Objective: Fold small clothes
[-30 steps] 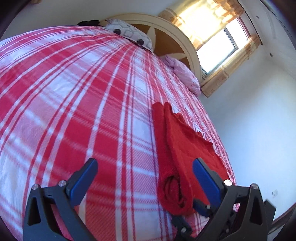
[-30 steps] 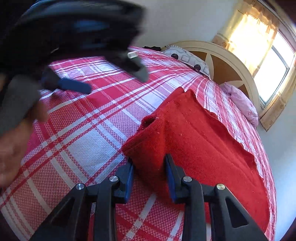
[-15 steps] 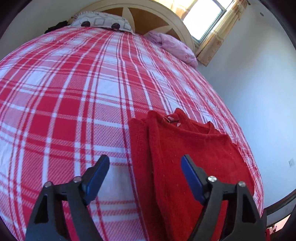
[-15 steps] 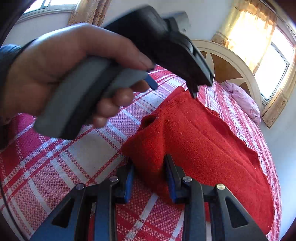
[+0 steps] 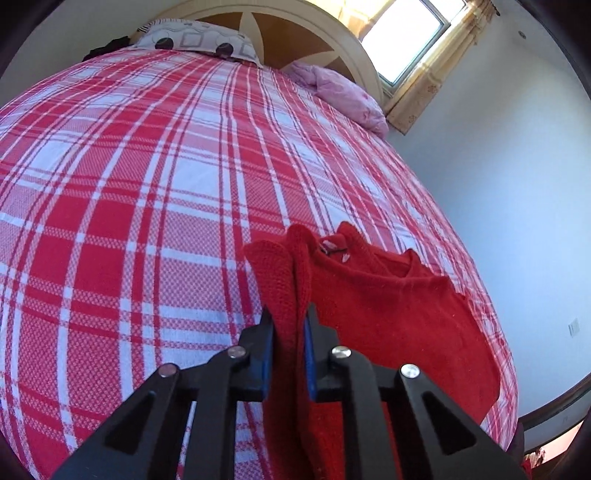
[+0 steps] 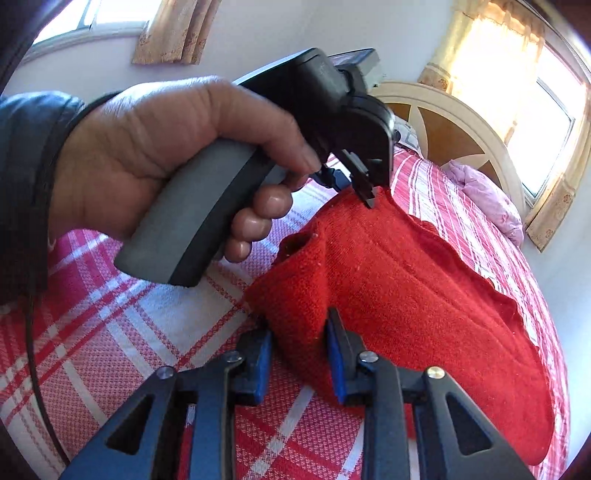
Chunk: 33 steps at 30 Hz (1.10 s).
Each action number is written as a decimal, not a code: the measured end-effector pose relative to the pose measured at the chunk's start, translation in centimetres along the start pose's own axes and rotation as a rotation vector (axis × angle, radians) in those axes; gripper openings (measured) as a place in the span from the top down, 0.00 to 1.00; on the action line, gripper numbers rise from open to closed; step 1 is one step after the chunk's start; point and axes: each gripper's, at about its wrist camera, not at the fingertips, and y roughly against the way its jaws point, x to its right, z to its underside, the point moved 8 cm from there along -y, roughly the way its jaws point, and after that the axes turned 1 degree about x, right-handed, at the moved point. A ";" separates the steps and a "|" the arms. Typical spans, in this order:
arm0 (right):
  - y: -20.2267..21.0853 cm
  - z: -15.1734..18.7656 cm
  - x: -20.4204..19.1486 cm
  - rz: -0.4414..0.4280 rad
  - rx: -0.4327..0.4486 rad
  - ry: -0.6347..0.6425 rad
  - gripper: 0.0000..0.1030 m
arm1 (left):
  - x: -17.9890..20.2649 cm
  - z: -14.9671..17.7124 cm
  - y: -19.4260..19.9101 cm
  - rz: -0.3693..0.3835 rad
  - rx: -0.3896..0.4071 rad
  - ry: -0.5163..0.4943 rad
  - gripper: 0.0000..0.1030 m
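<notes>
A red knitted sweater [image 5: 388, 314] lies partly folded near the right edge of the red-and-white plaid bed [image 5: 147, 184], neckline toward the pillows. My left gripper [image 5: 289, 317] is closing, and its blue pads pinch the sweater's folded left edge. In the right wrist view the red sweater [image 6: 406, 277] fills the middle. My right gripper [image 6: 299, 328] is closing too, with the near corner of the fabric pressed between its pads. A person's hand [image 6: 147, 147] holds the left gripper [image 6: 369, 195], whose tip bites the sweater's far edge.
A patterned pillow [image 5: 195, 38] and a pink pillow [image 5: 340, 96] lie against the arched headboard [image 5: 314, 33]. A sunlit window [image 5: 410, 33] is behind. The bed's right edge drops off beside the sweater, next to a pale wall [image 5: 517, 184].
My left gripper swung over to the sweater's folded left edge and went from wide open to pinching it. The right gripper stayed put and its jaws tightened slightly on the corner.
</notes>
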 end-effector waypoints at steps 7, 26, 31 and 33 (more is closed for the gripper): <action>2.0 -0.5 2.4 -0.086 0.065 -0.142 0.83 | 1.6 -1.0 1.8 0.041 0.022 0.025 0.86; 9.0 1.3 14.7 -0.066 0.219 -0.416 0.84 | 13.3 -4.7 1.7 0.168 0.053 -0.024 0.87; 9.8 3.1 18.5 -0.044 0.226 -0.485 0.84 | 17.0 -5.0 0.2 0.191 0.030 -0.067 0.87; 10.2 4.1 20.1 -0.039 0.222 -0.519 0.85 | 18.6 -4.6 -0.6 0.201 0.015 -0.087 0.87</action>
